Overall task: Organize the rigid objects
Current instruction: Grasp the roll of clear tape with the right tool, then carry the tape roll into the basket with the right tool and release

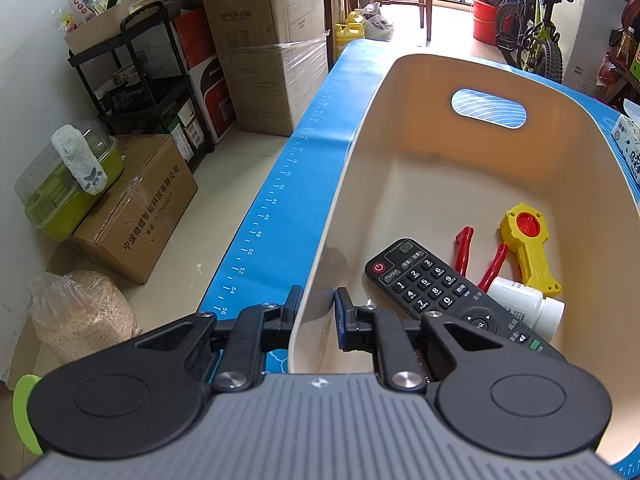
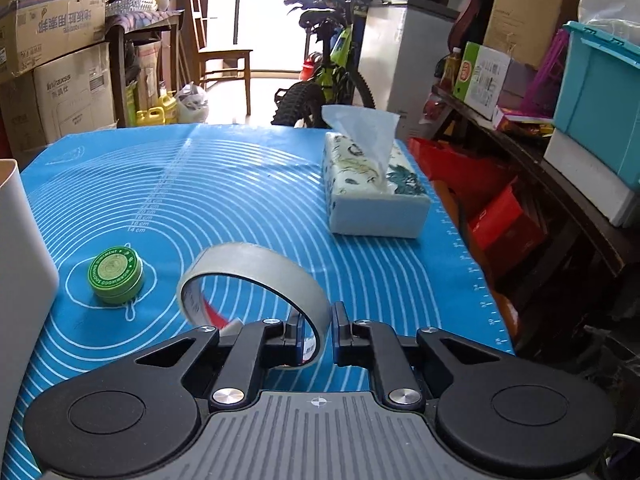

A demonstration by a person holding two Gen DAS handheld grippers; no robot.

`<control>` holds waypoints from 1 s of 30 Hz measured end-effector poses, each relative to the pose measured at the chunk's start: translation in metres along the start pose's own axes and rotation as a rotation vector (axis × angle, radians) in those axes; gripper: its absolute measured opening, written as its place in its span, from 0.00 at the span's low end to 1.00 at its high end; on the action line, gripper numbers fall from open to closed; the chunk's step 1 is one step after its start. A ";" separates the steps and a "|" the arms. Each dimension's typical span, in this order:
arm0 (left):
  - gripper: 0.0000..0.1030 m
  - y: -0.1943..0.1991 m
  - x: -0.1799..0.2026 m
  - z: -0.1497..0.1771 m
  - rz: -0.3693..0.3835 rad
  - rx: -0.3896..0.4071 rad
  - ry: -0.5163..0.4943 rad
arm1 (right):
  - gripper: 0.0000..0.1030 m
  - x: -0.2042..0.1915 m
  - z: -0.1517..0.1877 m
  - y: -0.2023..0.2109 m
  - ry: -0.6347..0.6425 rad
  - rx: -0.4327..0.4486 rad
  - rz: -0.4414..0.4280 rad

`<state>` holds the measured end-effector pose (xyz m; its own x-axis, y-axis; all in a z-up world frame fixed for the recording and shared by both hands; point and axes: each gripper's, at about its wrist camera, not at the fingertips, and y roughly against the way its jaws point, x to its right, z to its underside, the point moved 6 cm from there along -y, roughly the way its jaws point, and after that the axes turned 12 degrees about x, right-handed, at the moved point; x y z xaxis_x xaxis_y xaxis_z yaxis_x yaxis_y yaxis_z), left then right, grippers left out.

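- Cluttered storeroom all round: stacked cardboard boxes [image 1: 260, 40] and a black shelf cart [image 1: 132, 80] by the wall, a green bicycle [image 2: 332, 76] and a wooden chair [image 2: 216, 52] toward the bright doorway.
- Blue silicone mat [image 2: 240, 184] with white rings and a ruler edge covering the table.
- Cream plastic basket [image 1: 400, 128] standing on the mat at its left edge, with an oval handle cut-out in the far wall; its outer wall just visible at the left edge of the right wrist view.
- Inside the basket: black remote control [image 1: 436, 288] lying flat, red-handled pliers [image 1: 480, 260] just beyond it, a yellow toy tool with a red disc [image 1: 528, 240] toward the right wall, and a white bottle [image 1: 528, 304] on its side touching the remote.
- Left gripper [image 1: 316, 304] closed narrowly astride the basket's near rim, one finger outside, one inside, clamping the wall.
- Right gripper [image 2: 316, 324] pinching a grey tape roll [image 2: 256, 276] through its wall, one finger inside the ring, one outside, roll held tilted above the mat.
- Green round tin [image 2: 116, 276] resting on the mat left of the roll, near the basket wall, apart from both.
- Patterned tissue box [image 2: 376, 196] farther back on the right, well apart from the roll, a tissue standing up from it.
- Open mat between roll and basket but for the tin.
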<state>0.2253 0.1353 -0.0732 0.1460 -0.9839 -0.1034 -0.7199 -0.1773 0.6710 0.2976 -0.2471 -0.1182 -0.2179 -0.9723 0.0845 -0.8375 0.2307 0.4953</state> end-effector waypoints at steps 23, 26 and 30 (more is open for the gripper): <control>0.18 0.001 0.001 0.001 -0.004 0.002 0.003 | 0.15 -0.022 -0.050 0.070 -0.105 0.119 -0.120; 0.18 0.001 0.001 0.001 -0.007 0.003 0.003 | 0.15 -0.032 -0.059 0.084 -0.107 0.140 -0.143; 0.18 0.002 0.002 0.000 -0.006 0.004 0.005 | 0.15 -0.052 -0.066 0.101 -0.107 0.158 -0.184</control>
<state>0.2235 0.1333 -0.0722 0.1538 -0.9826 -0.1036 -0.7215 -0.1834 0.6677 0.2571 -0.1761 -0.0149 -0.0999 -0.9909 -0.0908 -0.9340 0.0619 0.3519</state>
